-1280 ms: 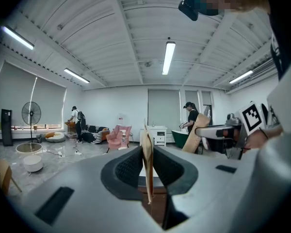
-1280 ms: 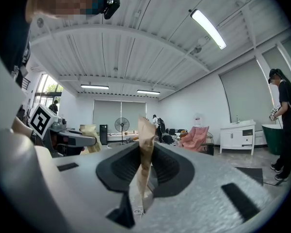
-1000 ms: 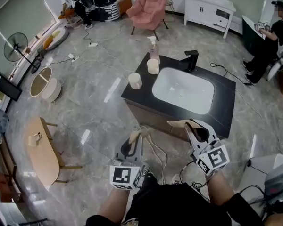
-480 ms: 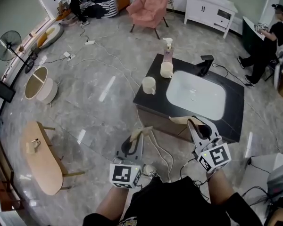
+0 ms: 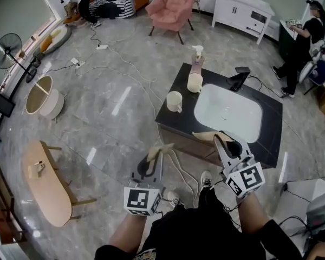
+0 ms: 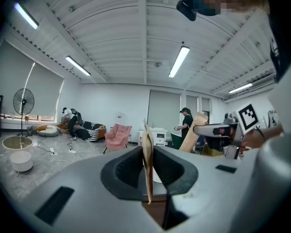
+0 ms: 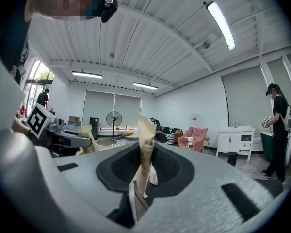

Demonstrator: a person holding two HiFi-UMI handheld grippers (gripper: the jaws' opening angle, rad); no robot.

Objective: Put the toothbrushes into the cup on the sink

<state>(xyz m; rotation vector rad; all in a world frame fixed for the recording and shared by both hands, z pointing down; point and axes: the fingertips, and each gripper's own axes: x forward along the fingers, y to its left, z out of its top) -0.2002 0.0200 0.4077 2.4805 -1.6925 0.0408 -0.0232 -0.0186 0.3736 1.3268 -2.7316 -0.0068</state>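
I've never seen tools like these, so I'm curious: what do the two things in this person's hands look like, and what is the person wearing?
Both are light grey hand-held tools: the left gripper and the right gripper, each with two jaws lined in black. Each carries a white cube printed with black square markers. The person wears a black top.

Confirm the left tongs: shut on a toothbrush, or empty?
Shut on it. In the left gripper view, the left tongs pinch a thin, tan wrapped toothbrush that stands upright between them.
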